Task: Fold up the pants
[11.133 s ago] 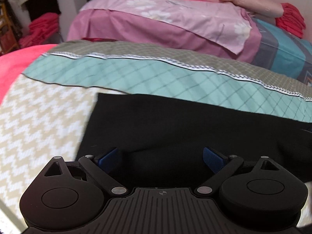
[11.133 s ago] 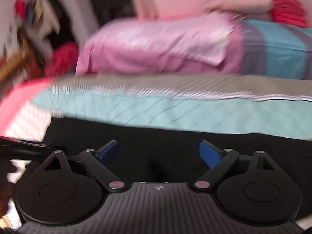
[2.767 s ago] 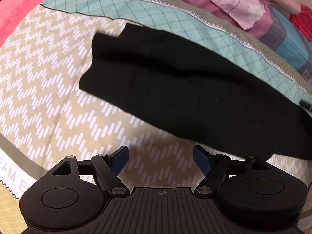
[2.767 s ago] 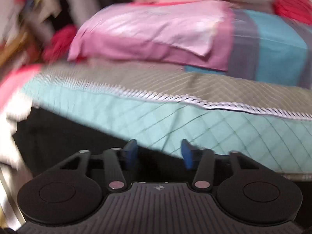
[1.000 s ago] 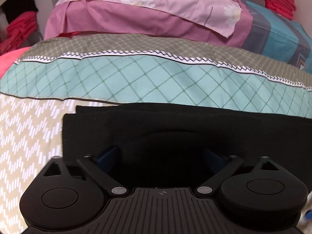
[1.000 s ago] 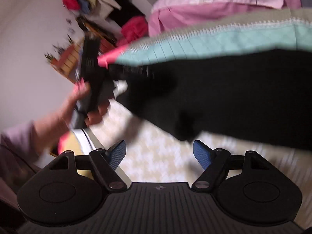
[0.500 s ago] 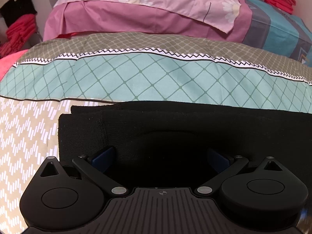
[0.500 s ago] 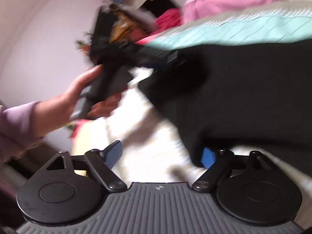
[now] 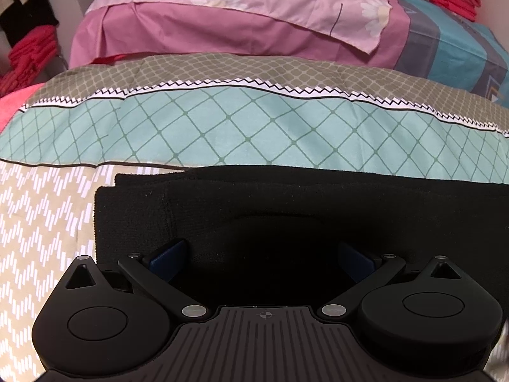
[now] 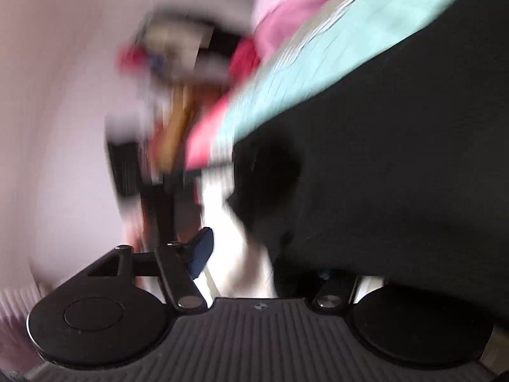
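1. Since half a second ago, little has shifted in the left wrist view: the folded black pants (image 9: 286, 203) lie as before on the patterned bedspread (image 9: 222, 137), two stacked layers being countable at their left end.
2. The left gripper (image 9: 264, 258) is seen spread wide, both blue pads (image 9: 167, 256) set low over the black cloth. No writing can be read.
3. In the right wrist view, heavily blurred, the pants (image 10: 397, 159) cover the right finger of the right gripper (image 10: 264, 254); one blue pad (image 10: 200, 250) is seen, and the jaw state cannot be told.
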